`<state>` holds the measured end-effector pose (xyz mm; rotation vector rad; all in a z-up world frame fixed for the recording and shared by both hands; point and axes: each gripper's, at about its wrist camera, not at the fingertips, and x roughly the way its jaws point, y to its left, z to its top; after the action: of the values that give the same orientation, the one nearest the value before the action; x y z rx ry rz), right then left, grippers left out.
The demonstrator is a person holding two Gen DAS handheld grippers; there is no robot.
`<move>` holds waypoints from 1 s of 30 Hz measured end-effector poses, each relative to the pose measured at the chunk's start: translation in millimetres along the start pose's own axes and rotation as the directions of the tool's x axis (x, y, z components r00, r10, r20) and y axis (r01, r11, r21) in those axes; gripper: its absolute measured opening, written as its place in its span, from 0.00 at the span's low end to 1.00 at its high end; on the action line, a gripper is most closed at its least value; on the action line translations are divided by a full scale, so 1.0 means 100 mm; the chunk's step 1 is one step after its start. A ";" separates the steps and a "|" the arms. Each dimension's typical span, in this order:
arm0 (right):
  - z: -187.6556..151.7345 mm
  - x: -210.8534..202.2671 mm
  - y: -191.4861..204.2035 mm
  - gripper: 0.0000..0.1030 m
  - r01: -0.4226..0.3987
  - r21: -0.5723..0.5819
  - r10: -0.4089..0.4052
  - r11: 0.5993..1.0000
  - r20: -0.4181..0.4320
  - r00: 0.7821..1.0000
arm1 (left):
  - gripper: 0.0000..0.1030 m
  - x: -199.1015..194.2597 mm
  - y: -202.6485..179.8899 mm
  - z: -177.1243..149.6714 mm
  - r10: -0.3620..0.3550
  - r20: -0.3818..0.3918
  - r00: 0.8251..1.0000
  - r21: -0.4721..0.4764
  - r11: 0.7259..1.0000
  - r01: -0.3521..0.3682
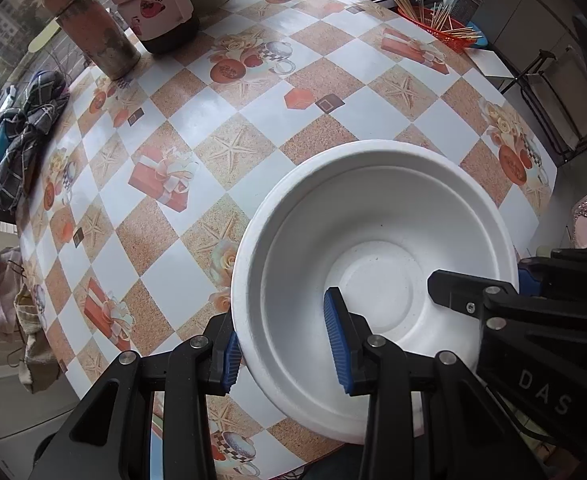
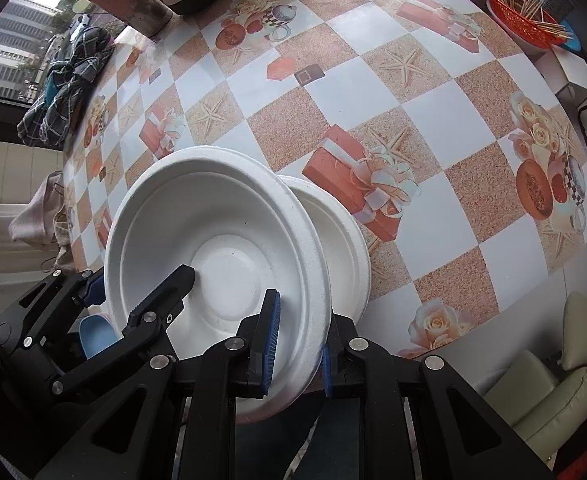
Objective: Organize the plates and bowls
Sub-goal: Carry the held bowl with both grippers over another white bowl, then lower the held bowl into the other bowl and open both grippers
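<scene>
Two bowls show only in the right view: a second bowl (image 2: 345,240) beneath the first bowl (image 2: 229,256). Left tongs (image 1: 285,344) and right tongs (image 2: 295,344) each clamp opposite rims above the worktop (image 1: 333,92).

Your right gripper (image 2: 295,338) is clamped on the near rim of the upper white bowl (image 2: 217,248), one blue pad inside, one outside. Your left gripper (image 2: 141,280) grips the same bowl's left rim, one finger reaching inside. That bowl overlaps a second white bowl (image 2: 345,240) on the checkered tablecloth (image 2: 433,120); red basket (image 2: 521,20) far right.
</scene>
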<state>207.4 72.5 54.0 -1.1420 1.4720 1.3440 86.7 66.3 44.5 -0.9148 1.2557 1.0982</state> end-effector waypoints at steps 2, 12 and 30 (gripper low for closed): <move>0.02 0.02 -0.03 0.20 0.005 0.006 -0.005 1.000 -0.002 1.000 | 0.39 0.03 -0.02 0.02 -0.003 -0.005 1.000 0.004 1.000 0.003; 0.12 0.16 -0.16 0.20 0.045 0.015 -0.044 0.999 -0.025 0.999 | 0.39 0.22 -0.11 0.08 -0.018 -0.037 0.999 0.012 1.000 0.018; 0.16 0.21 -0.14 0.77 0.029 0.005 -0.029 1.000 -0.025 0.999 | 0.73 0.29 -0.02 0.07 -0.010 -0.048 0.999 -0.035 0.999 0.009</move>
<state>215.5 86.1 28.8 -1.1760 1.4702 1.3101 89.7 76.0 16.1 -0.9774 1.2734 1.0993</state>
